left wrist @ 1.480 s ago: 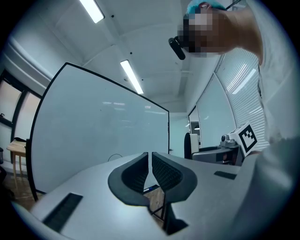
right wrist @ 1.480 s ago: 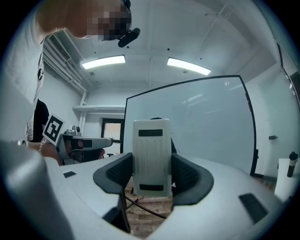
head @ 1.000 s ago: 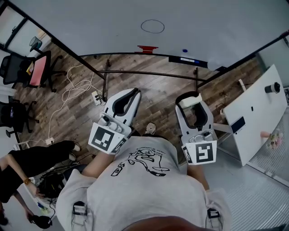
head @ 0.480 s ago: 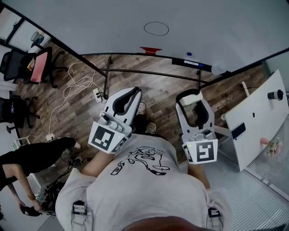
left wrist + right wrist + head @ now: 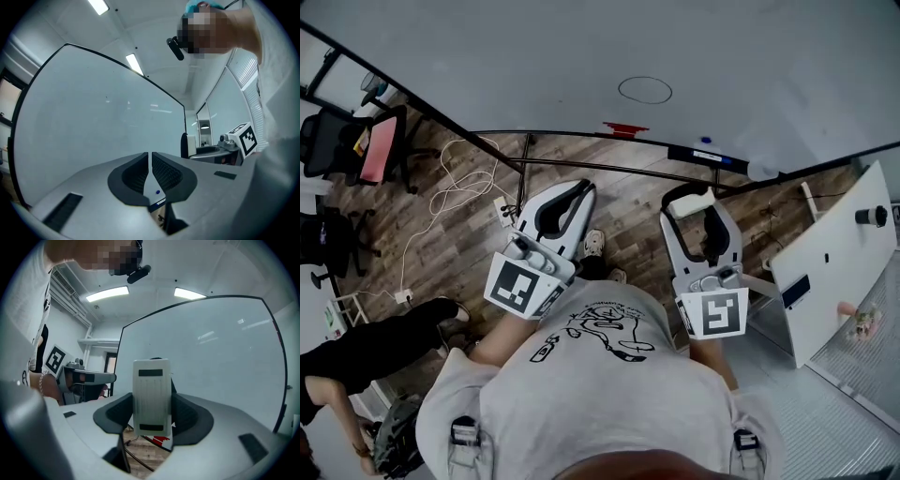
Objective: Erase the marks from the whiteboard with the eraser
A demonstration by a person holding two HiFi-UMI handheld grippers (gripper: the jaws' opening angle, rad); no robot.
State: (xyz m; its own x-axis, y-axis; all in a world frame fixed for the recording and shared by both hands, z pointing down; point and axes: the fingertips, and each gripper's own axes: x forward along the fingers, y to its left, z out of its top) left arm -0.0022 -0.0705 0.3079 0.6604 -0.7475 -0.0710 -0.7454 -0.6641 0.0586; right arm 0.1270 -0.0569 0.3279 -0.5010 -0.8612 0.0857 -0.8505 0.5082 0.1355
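Note:
The whiteboard (image 5: 581, 47) fills the far side of the head view and bears one drawn oval mark (image 5: 644, 90). My right gripper (image 5: 694, 202) is shut on the white eraser (image 5: 151, 397), which stands upright between its jaws and shows at the jaw tips (image 5: 693, 205) in the head view. My left gripper (image 5: 565, 200) is shut with its pads together and nothing between them; its own view (image 5: 151, 172) faces the board (image 5: 84, 112). Both grippers hang in front of the board, short of it and below the oval.
A red object (image 5: 624, 128) and a blue-capped marker (image 5: 705, 155) lie on the board's tray. The board's black stand legs (image 5: 581, 167) cross the wood floor. Office chairs (image 5: 380, 141) stand at left, a white table (image 5: 834, 253) at right, and a person in black (image 5: 366, 347) crouches at lower left.
The board and its oval have slid lower and to the right in the head view. The grippers keep their pose and grip. The person at lower left has shifted further down.

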